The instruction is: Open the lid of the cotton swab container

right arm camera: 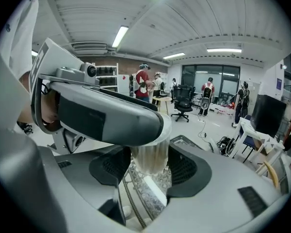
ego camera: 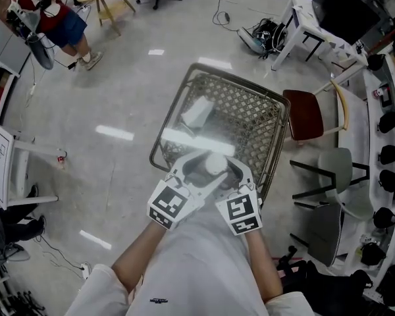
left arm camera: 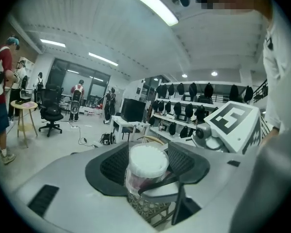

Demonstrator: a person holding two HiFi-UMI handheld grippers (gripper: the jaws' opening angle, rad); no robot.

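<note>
The cotton swab container (ego camera: 214, 165) is a clear tub with a white lid, held up over a wire cart (ego camera: 278, 110). In the right gripper view its clear body (right arm camera: 150, 160) sits pressed between the pads of my right gripper (right arm camera: 148, 168), which is shut on it. In the left gripper view the white lid (left arm camera: 146, 159) stands between the spread jaws of my left gripper (left arm camera: 146, 168), the pads close beside it without a clear grip. The two grippers (ego camera: 196, 171) (ego camera: 232, 175) cross at the tub, and the left one's jaw (right arm camera: 106, 115) hides the lid in the right gripper view.
A white box (ego camera: 197, 114) lies in the cart. A brown chair (ego camera: 304, 115) and grey chairs (ego camera: 342, 170) stand to the right. A white table (ego camera: 313, 18) is at the back right, and a person (ego camera: 52, 12) stands at the far left.
</note>
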